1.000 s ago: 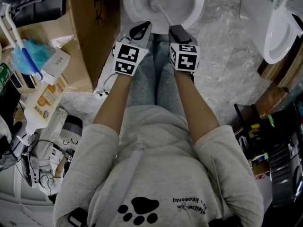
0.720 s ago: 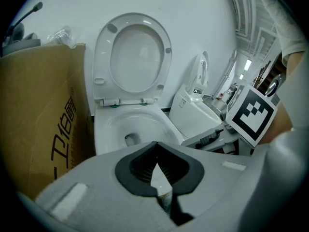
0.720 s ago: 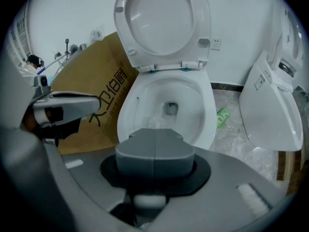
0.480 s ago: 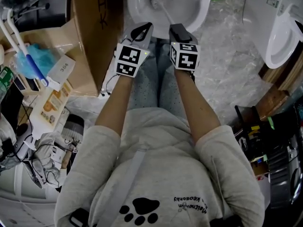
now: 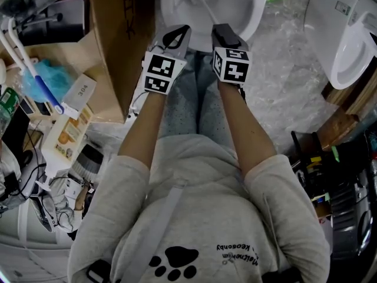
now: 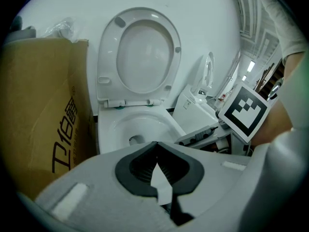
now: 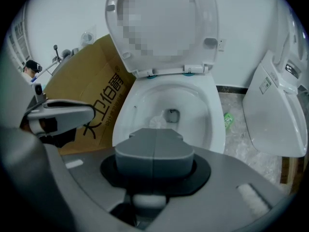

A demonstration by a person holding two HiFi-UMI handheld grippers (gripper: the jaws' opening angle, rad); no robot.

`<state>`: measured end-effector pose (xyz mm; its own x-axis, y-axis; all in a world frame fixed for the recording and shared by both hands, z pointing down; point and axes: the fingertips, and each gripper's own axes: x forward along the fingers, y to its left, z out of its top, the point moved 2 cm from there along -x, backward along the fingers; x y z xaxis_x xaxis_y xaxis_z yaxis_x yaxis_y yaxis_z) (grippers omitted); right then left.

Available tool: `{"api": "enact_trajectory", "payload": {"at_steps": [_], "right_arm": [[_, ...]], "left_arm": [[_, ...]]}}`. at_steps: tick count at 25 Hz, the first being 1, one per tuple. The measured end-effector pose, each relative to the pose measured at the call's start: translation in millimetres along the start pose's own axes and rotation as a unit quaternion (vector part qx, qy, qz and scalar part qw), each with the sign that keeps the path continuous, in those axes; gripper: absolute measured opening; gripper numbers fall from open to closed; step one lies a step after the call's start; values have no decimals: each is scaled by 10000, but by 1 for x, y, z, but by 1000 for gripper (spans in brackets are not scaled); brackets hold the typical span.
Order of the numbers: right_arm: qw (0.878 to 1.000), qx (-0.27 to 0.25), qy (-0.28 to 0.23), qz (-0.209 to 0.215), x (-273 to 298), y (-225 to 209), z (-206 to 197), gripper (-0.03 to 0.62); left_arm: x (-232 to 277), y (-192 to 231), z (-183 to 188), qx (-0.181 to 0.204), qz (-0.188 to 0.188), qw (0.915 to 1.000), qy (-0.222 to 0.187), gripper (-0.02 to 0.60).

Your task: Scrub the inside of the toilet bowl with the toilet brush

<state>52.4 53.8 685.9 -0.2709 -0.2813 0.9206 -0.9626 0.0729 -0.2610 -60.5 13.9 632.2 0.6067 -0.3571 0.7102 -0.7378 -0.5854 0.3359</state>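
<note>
Left of the white toilet bowl (image 5: 171,13) stands a big brown cardboard box (image 5: 118,34). My left gripper (image 5: 177,35) hangs just in front of the bowl's near rim. Its two jaws are pressed together with nothing in them. I think I hold it there so it is out of the brush's way.

Inside the bowl is the white long-handled toilet brush (image 5: 204,9). Its head is low, near the drain hole, so it can rub the wall. My right gripper (image 5: 224,34), over the near rim, is squeezed tight on the end of the handle.

In the right gripper view the jaws cover the handle, and the pale brush head is hard to pick out. In the head view the bowl's far part is cut off.
</note>
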Motion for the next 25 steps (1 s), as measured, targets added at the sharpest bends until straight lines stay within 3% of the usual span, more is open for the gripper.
{"api": "enact_trajectory", "payload": {"at_steps": [25], "right_arm": [[9994,251,-215,-67,20,-26,66,149]], "left_arm": [[25,18,27,-87,0,10000,23,-2]]}}
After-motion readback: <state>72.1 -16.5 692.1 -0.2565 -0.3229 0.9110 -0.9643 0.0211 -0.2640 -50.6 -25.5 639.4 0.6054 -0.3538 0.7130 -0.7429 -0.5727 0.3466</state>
